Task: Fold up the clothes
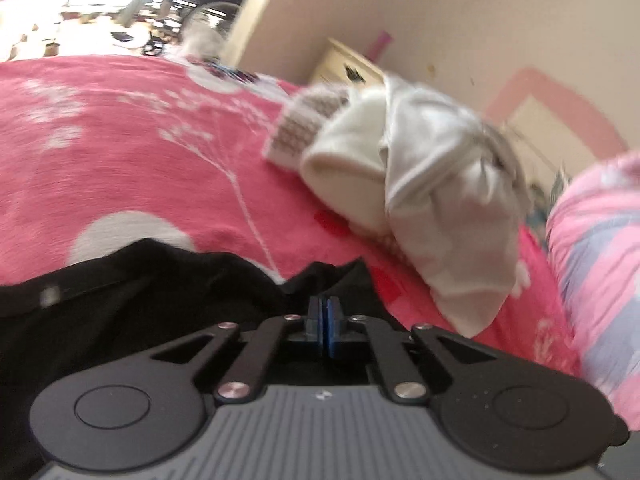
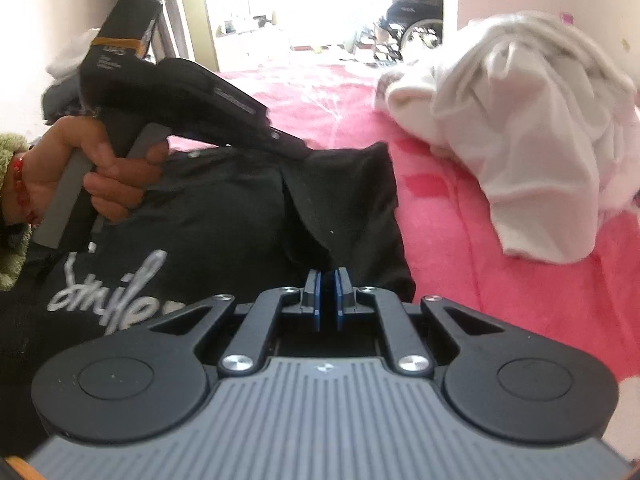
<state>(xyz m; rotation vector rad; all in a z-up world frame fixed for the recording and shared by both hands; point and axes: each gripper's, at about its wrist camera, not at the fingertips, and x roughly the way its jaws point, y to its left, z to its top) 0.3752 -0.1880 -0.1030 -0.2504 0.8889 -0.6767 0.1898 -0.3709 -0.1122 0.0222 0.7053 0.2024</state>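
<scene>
A black garment [image 1: 160, 300] with white lettering [image 2: 116, 288] lies on a pink bedspread [image 1: 120, 152]. In the left wrist view my left gripper [image 1: 324, 312] has its blue pads pressed together at the garment's far edge. In the right wrist view the left gripper [image 2: 302, 152], held by a hand [image 2: 100, 168], pinches that edge, and the black garment [image 2: 224, 216] tents up to its tip. My right gripper [image 2: 328, 280] is shut on a raised fold of the same garment near its right edge.
A heap of white clothes [image 1: 432, 184] sits on the bed to the right, also shown as the white heap [image 2: 532, 128]. A pink and blue quilt [image 1: 600, 260] lies at the far right. A wooden cabinet [image 1: 344, 64] stands behind, by the wall.
</scene>
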